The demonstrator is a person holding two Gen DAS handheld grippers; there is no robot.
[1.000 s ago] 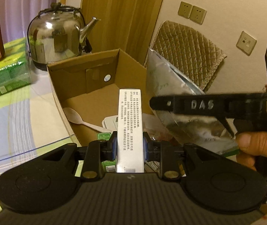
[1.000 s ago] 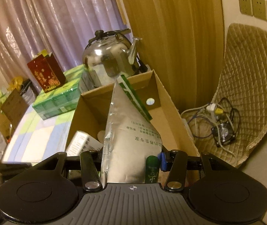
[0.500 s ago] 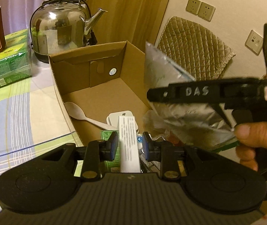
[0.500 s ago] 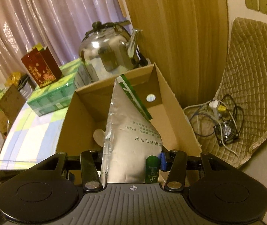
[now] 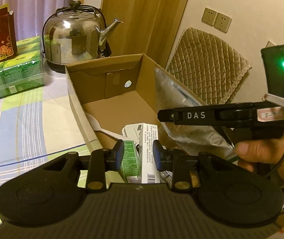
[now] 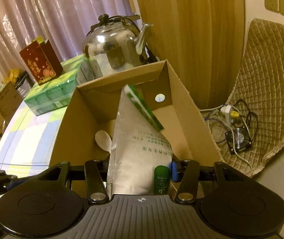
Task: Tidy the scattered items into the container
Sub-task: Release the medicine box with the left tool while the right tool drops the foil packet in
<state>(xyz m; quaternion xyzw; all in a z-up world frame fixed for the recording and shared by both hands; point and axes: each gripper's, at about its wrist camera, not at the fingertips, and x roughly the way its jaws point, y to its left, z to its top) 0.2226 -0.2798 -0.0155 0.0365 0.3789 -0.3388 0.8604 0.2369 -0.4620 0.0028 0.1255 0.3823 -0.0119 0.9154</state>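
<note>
Over the cardboard box (image 6: 191,107), right tool (image 6: 140,169) clamps the foil pouch (image 6: 134,149) at its bottom edge, pouch standing above the box floor. Looks light, floppy, slick; grip near the stiffer sealed edge. Left tool (image 5: 137,155), at the box's near end, is released, jaws apart around the white carton (image 5: 149,151) lying inside: light, rigid, take by its long sides.

brown cardboard box (image 5: 110,107), silver foil pouch (image 6: 134,139) (green edge), checked blue-green-white tablecloth (image 5: 22,119), shiny steel kettle (image 5: 72,39).
</note>
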